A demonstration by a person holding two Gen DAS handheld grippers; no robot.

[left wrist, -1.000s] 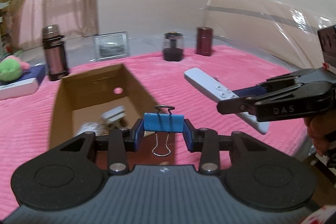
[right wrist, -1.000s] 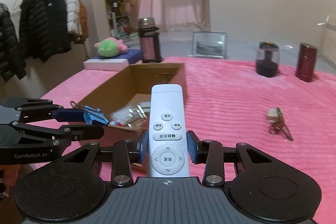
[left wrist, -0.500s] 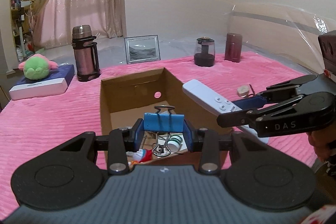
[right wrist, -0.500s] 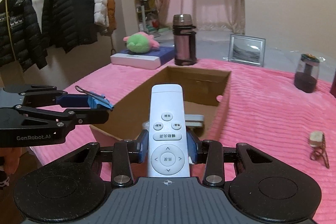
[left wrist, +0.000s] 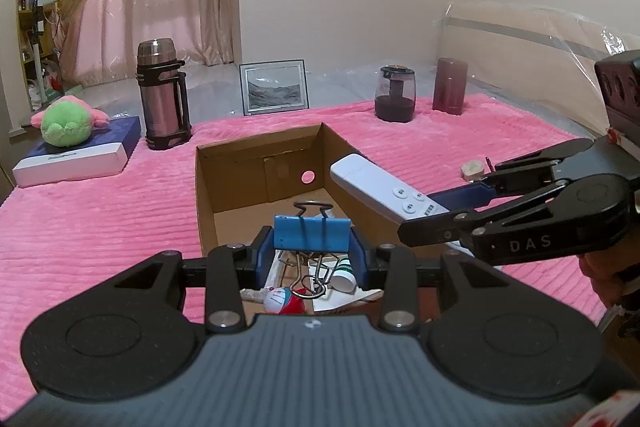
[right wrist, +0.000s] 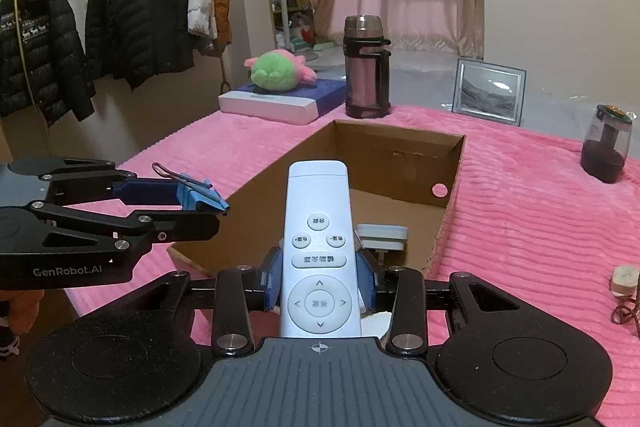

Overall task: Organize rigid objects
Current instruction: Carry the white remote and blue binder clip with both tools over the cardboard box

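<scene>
Two grips hold at this moment, one per hand. Your left gripper [left wrist: 312,251] has its fingers [left wrist: 264,255] clamped on a blue clip [left wrist: 312,233], wire handles pointing up and down; it hangs over the near end of the open box [left wrist: 256,155]. From the right wrist view the same clip [right wrist: 200,197] sits at the tip of the left gripper [right wrist: 192,205], just left of the box's near corner.

Your right gripper [right wrist: 320,285] has its fingers [right wrist: 272,285] pressed on both sides of a white remote [right wrist: 318,247], buttons up, its far end reaching over the box [right wrist: 452,163] interior. In the left wrist view the remote [left wrist: 380,187] crosses above the box's right wall, held by the right gripper [left wrist: 448,211].

Inside the box: a white plug-like block [right wrist: 382,237], a small white bottle [left wrist: 344,277], a red, white and blue toy [left wrist: 284,301], papers; the rest is hidden by the grippers.

Box rests on a pink bed cover [left wrist: 100,219]. Farther out on the cover: a flask [left wrist: 162,95], a picture frame [left wrist: 274,87], a dark jar [left wrist: 395,99], a maroon cylinder [left wrist: 450,85], a green plush [left wrist: 66,123] on a flat white-and-blue box [left wrist: 76,159], and a small beige item [right wrist: 624,279] with a cord, right of the box. Coats [right wrist: 120,15] hang on a rack at far left.
</scene>
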